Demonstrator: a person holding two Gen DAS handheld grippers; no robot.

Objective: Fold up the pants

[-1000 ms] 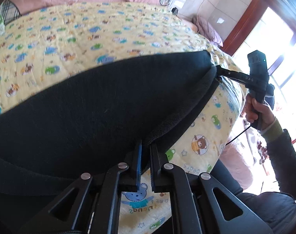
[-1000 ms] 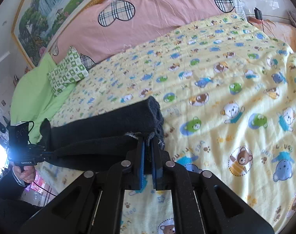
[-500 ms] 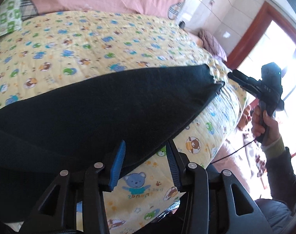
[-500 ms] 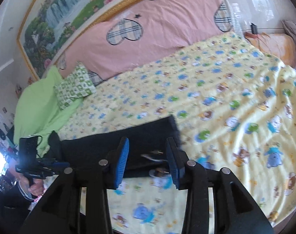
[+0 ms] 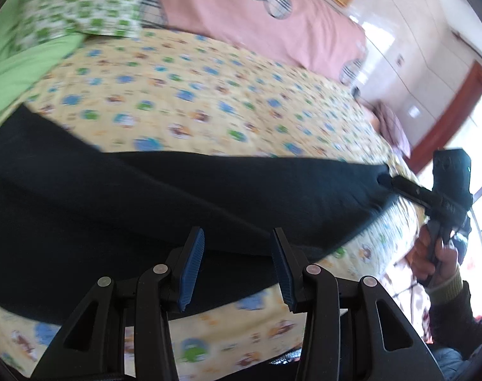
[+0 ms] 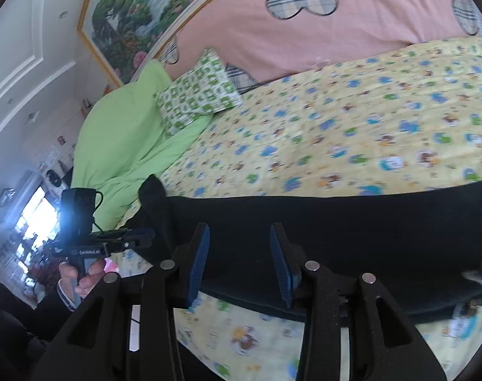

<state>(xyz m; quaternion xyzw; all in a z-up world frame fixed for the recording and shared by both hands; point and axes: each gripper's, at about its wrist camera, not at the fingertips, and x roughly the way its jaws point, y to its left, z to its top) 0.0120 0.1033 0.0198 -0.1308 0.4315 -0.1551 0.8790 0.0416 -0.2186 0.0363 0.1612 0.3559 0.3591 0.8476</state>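
Observation:
Dark pants (image 5: pixel 164 197) lie folded lengthwise in a long strip across the near edge of the bed; they also show in the right wrist view (image 6: pixel 352 219). My left gripper (image 5: pixel 237 270) is open and empty, above the near edge of the pants. My right gripper (image 6: pixel 237 263) is open and empty, above the pants' near edge. In the left wrist view the right gripper (image 5: pixel 390 184) shows at the pants' far right end. In the right wrist view the left gripper (image 6: pixel 139 238) shows beside the pants' left end.
The bed has a yellow cartoon-print sheet (image 6: pixel 352 120). A green patterned pillow (image 6: pixel 196 95) and a light green blanket (image 6: pixel 120 133) lie at the head on the left. A pink headboard cover (image 6: pixel 336 31) is behind. A window (image 5: pixel 476 165) is at the right.
Both grippers were shut on the pants' edge, then opened and let go. Both have pulled back from the pants, which now lie flat on the bed.

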